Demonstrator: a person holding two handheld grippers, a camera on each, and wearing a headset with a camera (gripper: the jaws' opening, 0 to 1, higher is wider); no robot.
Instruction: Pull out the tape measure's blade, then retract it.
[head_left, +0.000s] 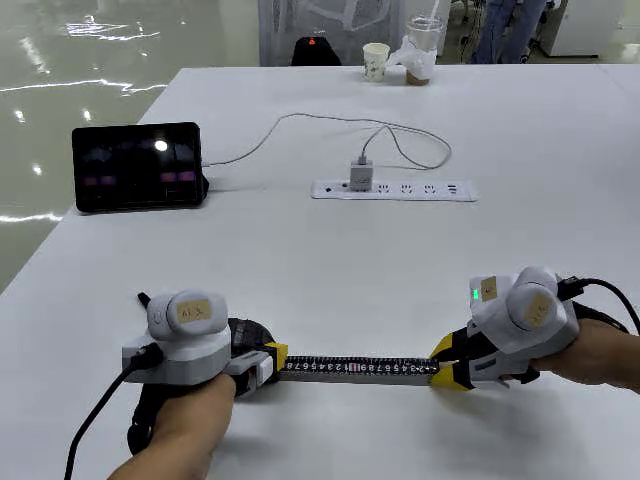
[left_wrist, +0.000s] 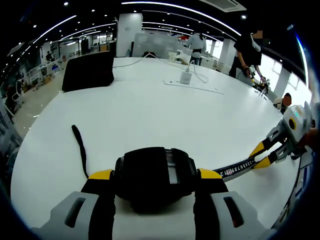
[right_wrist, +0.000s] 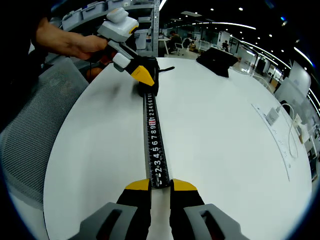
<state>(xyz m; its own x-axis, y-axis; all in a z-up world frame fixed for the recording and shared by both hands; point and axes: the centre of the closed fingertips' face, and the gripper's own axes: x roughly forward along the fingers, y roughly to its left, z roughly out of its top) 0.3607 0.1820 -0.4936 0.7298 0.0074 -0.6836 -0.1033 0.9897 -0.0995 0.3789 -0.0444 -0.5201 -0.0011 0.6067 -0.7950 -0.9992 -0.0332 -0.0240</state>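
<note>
A black tape measure case (left_wrist: 155, 175) sits between the yellow-tipped jaws of my left gripper (left_wrist: 156, 174), which is shut on it near the table's front left (head_left: 250, 345). Its dark numbered blade (head_left: 355, 367) runs flat along the white table to the right. My right gripper (right_wrist: 160, 185) is shut on the blade's end (right_wrist: 159, 179), at the front right in the head view (head_left: 445, 362). In the right gripper view the blade (right_wrist: 152, 137) stretches away to the case (right_wrist: 150, 75). A black wrist strap (left_wrist: 80, 147) trails from the case.
A black tablet (head_left: 138, 165) stands at the left. A white power strip (head_left: 392, 189) with a plugged charger (head_left: 361, 174) and cable lies mid-table. Cups (head_left: 376, 61) stand at the far edge. A grey mesh chair (right_wrist: 45, 115) is beside the table.
</note>
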